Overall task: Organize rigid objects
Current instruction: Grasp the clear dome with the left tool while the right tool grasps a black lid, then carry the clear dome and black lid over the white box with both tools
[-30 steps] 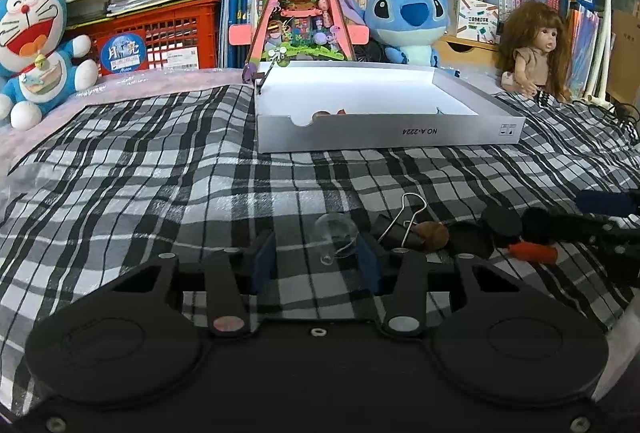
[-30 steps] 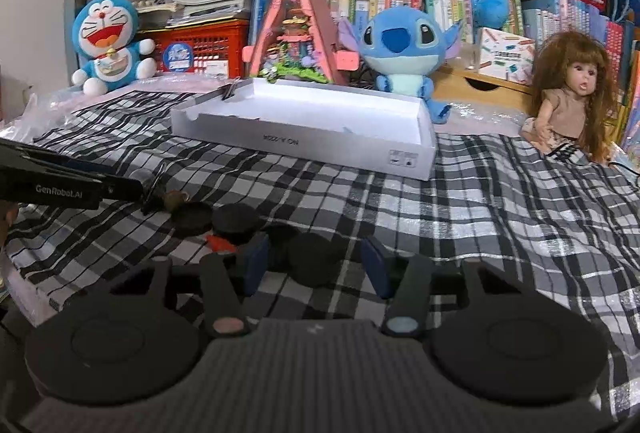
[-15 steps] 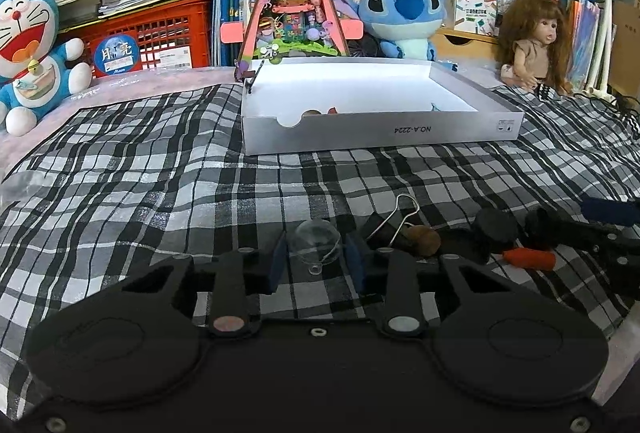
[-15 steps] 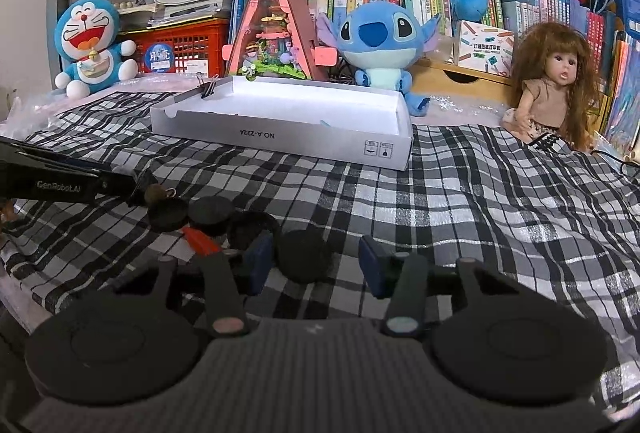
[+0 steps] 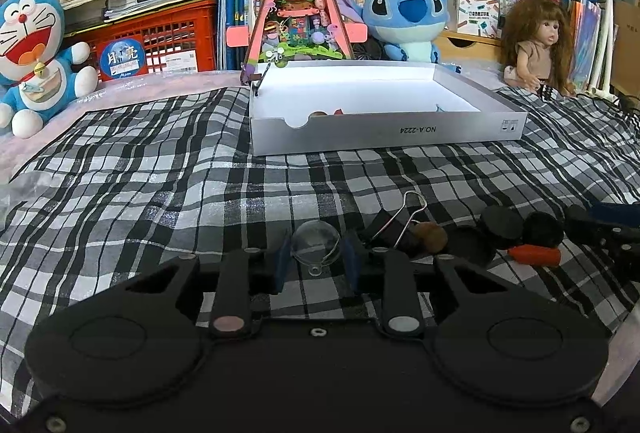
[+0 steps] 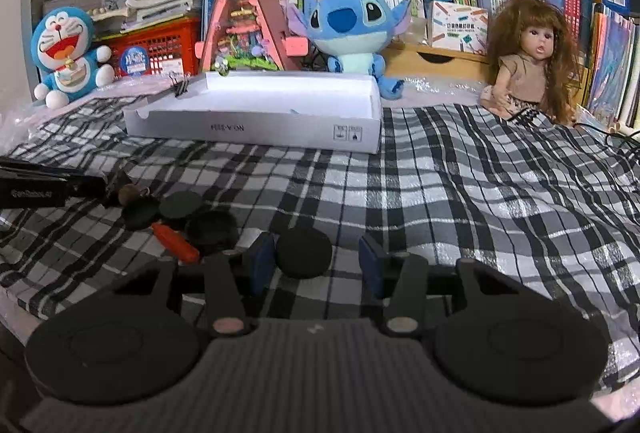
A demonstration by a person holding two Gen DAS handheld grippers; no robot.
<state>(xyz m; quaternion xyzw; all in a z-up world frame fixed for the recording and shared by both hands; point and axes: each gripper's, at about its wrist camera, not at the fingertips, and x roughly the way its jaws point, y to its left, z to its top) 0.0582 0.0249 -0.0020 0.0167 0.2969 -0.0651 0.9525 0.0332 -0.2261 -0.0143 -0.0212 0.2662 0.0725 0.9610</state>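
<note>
Jaws closing around clear dome (image 5: 316,244)

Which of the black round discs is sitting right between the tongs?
The black disc lying alone between the right tongs. They stand open around it, not squeezing. The other black discs huddle together further left, by the orange stick.

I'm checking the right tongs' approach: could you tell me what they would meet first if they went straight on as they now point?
Most likely the black round disc, which lies on the checked cloth between the open fingers of the right tongs, nearer the left one. Depth is hard to judge.
</note>
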